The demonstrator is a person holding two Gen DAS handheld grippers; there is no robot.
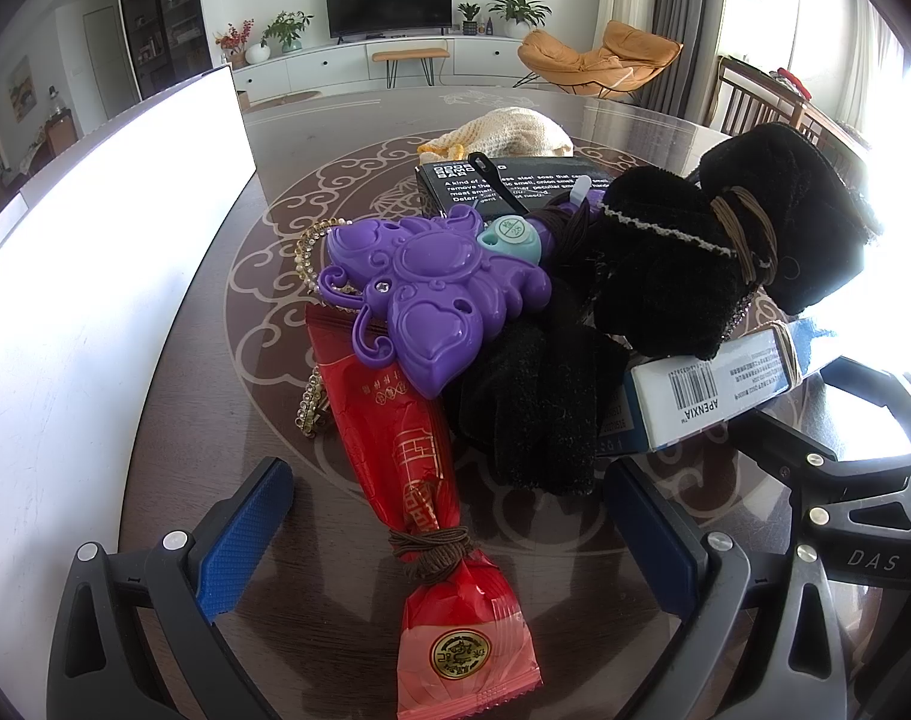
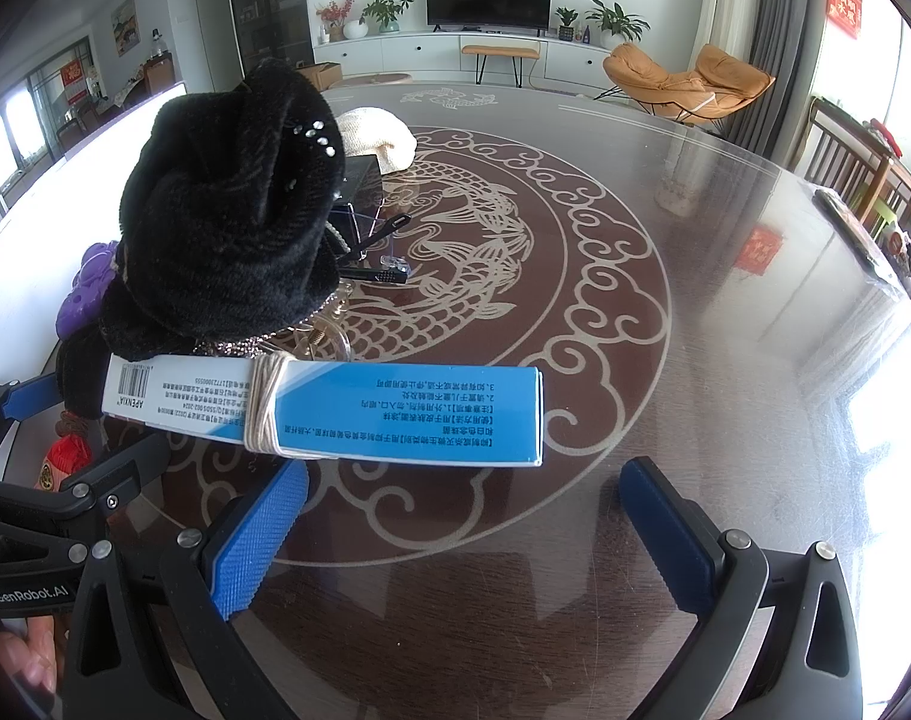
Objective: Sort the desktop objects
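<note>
A pile of objects lies on the dark patterned table (image 1: 227, 360). In the left wrist view, a red snack packet (image 1: 422, 516) tied with a brown hair band lies between my open left gripper's (image 1: 449, 516) fingers. Behind it are a purple butterfly toy (image 1: 431, 294), black velvet scrunchies (image 1: 719, 240), a black box (image 1: 515, 180) and a blue-and-white box (image 1: 725, 384). In the right wrist view, my open, empty right gripper (image 2: 464, 516) sits just before the blue-and-white box (image 2: 395, 414), which is wrapped with a beige band under a black scrunchie (image 2: 233, 210).
A white board or box (image 1: 95, 240) stands along the table's left. A cream knitted item (image 2: 374, 135) lies at the back. A rhinestone clip (image 1: 311, 402) and small hair clips (image 2: 377, 273) lie in the pile. Chairs (image 2: 863, 180) stand at right.
</note>
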